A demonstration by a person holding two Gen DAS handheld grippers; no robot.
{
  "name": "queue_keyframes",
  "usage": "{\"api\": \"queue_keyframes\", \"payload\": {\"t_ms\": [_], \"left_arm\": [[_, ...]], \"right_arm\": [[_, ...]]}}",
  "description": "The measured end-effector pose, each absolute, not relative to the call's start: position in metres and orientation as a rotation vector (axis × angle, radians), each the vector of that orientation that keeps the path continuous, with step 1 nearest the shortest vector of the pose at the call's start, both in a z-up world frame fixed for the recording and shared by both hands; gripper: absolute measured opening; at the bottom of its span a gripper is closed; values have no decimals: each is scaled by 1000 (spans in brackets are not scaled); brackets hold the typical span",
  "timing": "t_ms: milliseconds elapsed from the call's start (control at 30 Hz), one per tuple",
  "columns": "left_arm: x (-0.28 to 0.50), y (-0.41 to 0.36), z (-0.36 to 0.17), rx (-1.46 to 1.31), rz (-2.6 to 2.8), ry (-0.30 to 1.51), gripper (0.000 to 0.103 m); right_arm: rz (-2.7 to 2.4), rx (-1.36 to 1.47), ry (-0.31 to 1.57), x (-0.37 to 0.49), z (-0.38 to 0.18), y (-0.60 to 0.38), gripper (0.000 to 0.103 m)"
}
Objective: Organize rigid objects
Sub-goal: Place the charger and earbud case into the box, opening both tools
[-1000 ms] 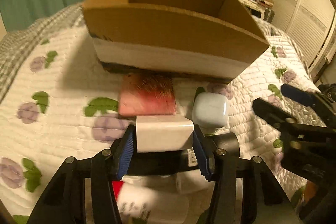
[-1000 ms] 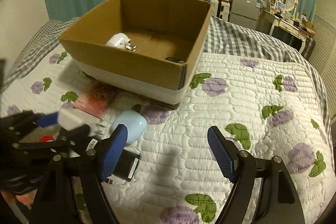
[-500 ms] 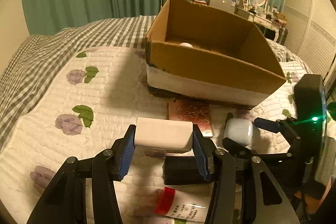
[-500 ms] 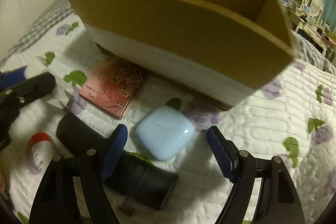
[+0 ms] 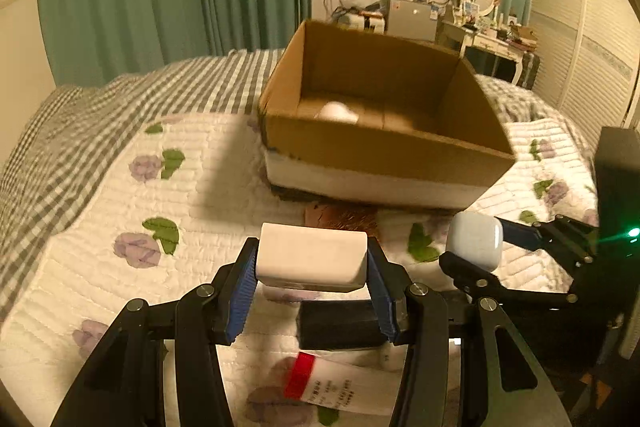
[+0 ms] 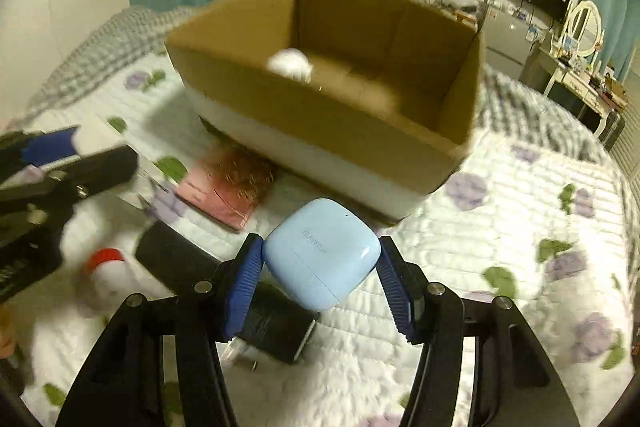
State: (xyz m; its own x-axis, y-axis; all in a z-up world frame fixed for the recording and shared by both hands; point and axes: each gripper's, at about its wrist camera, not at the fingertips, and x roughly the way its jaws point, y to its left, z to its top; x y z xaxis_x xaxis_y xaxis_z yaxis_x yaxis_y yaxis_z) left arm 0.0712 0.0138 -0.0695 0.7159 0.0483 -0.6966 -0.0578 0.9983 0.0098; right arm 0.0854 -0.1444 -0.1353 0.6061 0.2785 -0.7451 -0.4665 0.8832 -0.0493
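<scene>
My left gripper [image 5: 312,269] is shut on a white rectangular charger block [image 5: 312,259] and holds it above the quilt, short of the open cardboard box [image 5: 384,155]. My right gripper [image 6: 320,273] is shut on a light blue earbud case [image 6: 322,253], lifted off the bed in front of the box [image 6: 320,139]; the case also shows in the left wrist view [image 5: 474,241]. A white plug adapter [image 6: 290,65] lies inside the box.
On the floral quilt [image 6: 500,227] near the box lie a pink patterned card case [image 6: 228,189], a black block [image 5: 340,323], a black adapter [image 6: 276,323] and a white tube with a red cap [image 6: 106,269]. Curtains, a TV and a dresser stand behind.
The right gripper closed on the blue earbud case and lifted it. The left gripper rose further with the white block; the box interior now shows from both views.
</scene>
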Motion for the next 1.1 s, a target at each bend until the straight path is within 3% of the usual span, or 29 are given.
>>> {"api": "queue_keyframes", "payload": {"t_ms": [267, 567, 733, 1100], "left_arm": [[60, -4, -4, -4, 1, 660, 52], [119, -21, 50, 59, -49, 570, 51], [169, -20, 40, 66, -75, 579, 51], [244, -15, -35, 49, -139, 701, 51]], "right_arm": [[437, -201, 648, 78, -44, -161, 57], [421, -141, 535, 126, 11, -167, 57], [409, -136, 529, 169, 10, -161, 57], [385, -150, 656, 234, -48, -164, 57]]}}
